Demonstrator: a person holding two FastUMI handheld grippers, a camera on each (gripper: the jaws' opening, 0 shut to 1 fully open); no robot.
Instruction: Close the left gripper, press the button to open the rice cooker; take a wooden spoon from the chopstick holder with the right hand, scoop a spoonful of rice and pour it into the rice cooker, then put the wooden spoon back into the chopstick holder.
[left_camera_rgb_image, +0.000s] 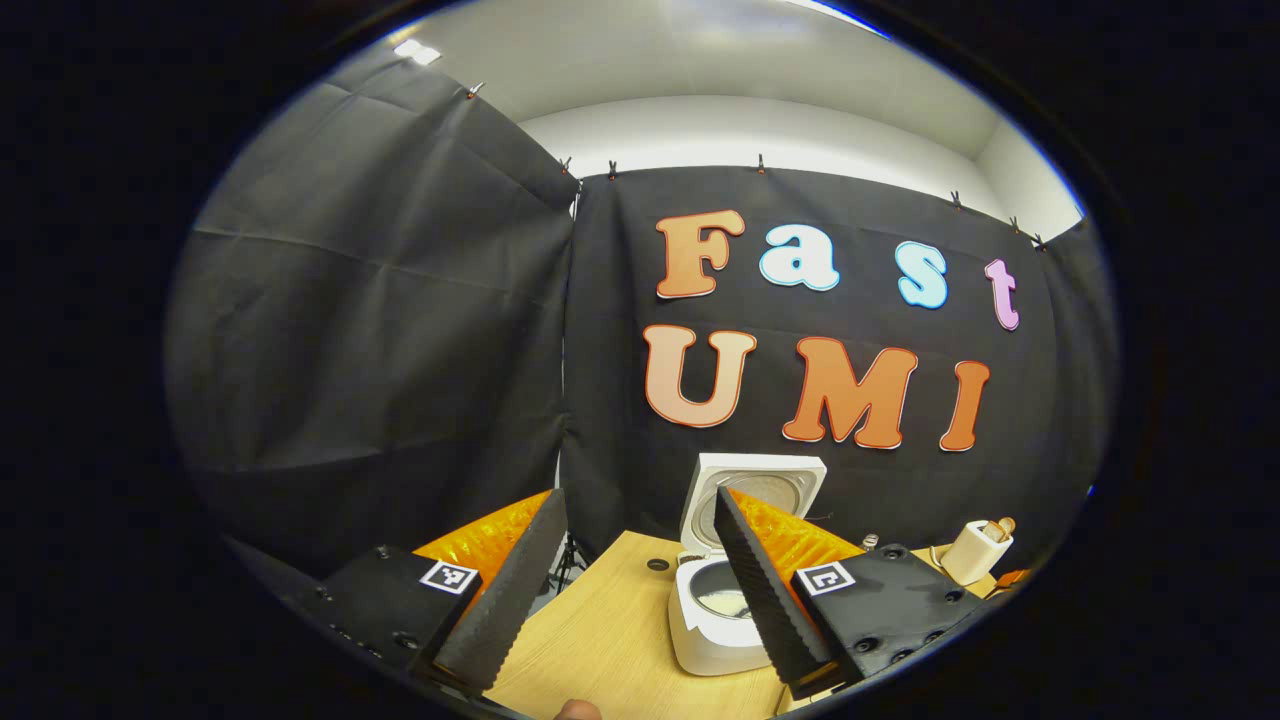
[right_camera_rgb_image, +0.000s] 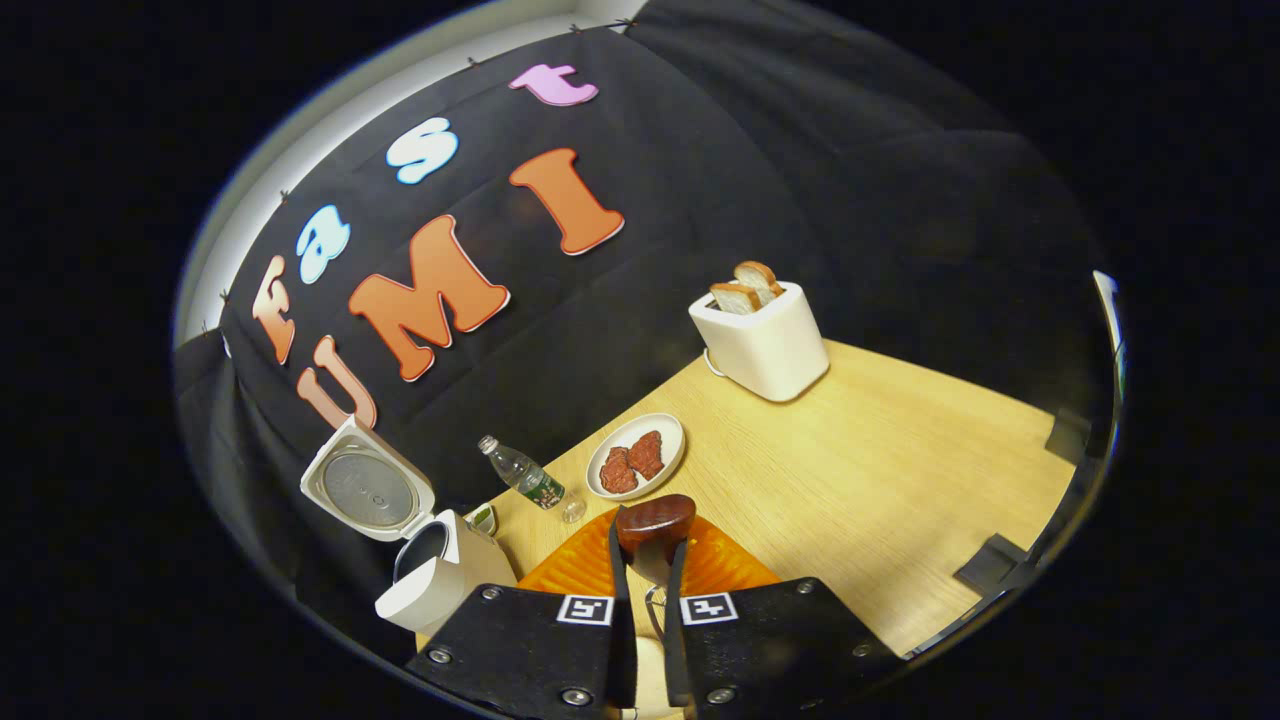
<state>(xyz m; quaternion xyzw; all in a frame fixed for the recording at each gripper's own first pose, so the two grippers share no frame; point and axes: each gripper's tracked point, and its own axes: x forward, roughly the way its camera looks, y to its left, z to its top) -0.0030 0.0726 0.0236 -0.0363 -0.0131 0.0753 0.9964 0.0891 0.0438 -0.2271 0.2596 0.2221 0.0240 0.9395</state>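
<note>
In the left gripper view, the left claw's (left_camera_rgb_image: 640, 590) right finger (left_camera_rgb_image: 765, 590) covers part of the rice cooker (left_camera_rgb_image: 715, 625), so some of the pot is hidden. Past that finger, a small white holder (left_camera_rgb_image: 975, 550) is too small to make out.

In the right gripper view, the wooden spoon (right_camera_rgb_image: 655, 525) handle is hidden between the right claw's (right_camera_rgb_image: 648, 590) fingers. The bottle (right_camera_rgb_image: 525, 480) label is too blurry to tell.

Cloth-walled booth (left_camera_rgb_image: 400, 330), tabletop (right_camera_rgb_image: 900, 470) kitchenware
</note>
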